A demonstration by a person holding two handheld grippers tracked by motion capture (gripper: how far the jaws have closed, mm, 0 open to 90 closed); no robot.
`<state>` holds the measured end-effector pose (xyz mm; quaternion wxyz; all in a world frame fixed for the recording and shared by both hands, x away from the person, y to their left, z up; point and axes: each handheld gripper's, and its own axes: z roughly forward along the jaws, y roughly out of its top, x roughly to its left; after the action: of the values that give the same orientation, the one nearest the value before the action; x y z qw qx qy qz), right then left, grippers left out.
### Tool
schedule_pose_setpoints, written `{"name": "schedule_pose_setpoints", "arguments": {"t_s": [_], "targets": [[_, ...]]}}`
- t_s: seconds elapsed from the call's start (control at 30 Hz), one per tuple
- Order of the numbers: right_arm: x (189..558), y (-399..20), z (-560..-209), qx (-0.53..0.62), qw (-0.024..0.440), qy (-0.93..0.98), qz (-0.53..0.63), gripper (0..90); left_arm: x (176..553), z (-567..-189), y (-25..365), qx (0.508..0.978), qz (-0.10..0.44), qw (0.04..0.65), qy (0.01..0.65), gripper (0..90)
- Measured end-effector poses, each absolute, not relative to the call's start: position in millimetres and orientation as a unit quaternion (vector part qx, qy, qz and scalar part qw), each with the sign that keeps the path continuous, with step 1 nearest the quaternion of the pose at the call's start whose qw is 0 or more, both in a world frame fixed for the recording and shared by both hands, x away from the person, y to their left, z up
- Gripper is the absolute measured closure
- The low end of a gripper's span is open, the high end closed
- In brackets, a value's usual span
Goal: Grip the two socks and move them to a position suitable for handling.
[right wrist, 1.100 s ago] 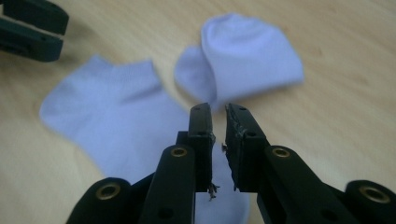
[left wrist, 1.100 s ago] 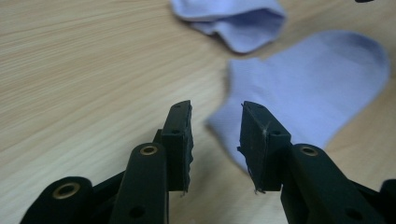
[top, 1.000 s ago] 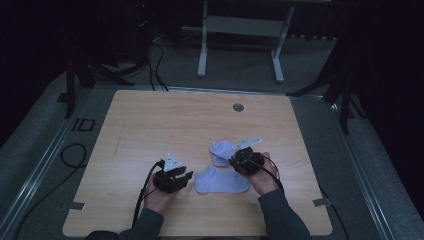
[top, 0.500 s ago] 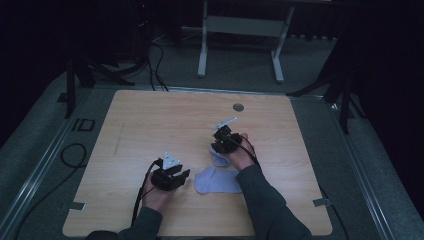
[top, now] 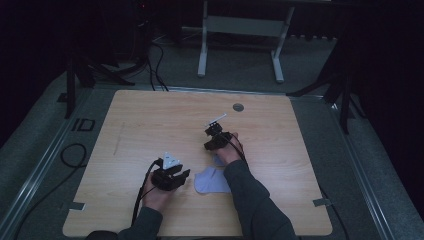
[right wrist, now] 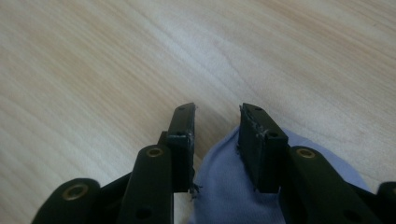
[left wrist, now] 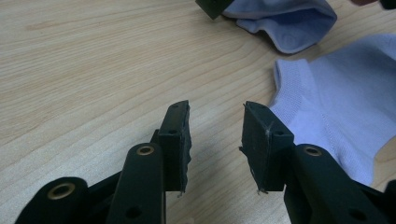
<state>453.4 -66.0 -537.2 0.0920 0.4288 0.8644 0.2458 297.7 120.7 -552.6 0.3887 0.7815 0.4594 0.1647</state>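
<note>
Socks of pale lavender knit, two of them, lie on the light wooden table (top: 150, 125) in front of the person. One sock (top: 212, 181) lies flat between the two forearms in the high view; the other sock (right wrist: 233, 196) sits bunched under the right gripper.

In the right gripper view, the right gripper (right wrist: 215, 116) has its jaws partly apart, and they have just been opening. The bunched sock's cloth lies below and between the jaw bases, near the right pad, but the tips stand clear over bare wood and nothing is pinched.

In the left gripper view, the left gripper (left wrist: 215, 114) holds its jaws at a middling gap, with only table wood between them. The flat sock's ribbed cuff lies just beside the right pad; I cannot tell whether it touches. Farther off in that view, the other sock lies folded near the top edge.
</note>
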Motion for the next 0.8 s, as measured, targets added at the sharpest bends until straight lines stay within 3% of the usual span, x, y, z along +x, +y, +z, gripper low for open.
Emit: {"name": "schedule_pose_setpoints", "arguments": {"t_s": [0.27,0.8], "targets": [[455,-65,-536,0.440,0.113,0.862,0.226,85.5,298,-554,119,0.784,0.166,0.387,0.457,62.1],[445,-80,-526,0.454,0.087,0.841,0.281,89.4,299,-555,119,0.785,0.164,0.385,0.457,61.4]]}}
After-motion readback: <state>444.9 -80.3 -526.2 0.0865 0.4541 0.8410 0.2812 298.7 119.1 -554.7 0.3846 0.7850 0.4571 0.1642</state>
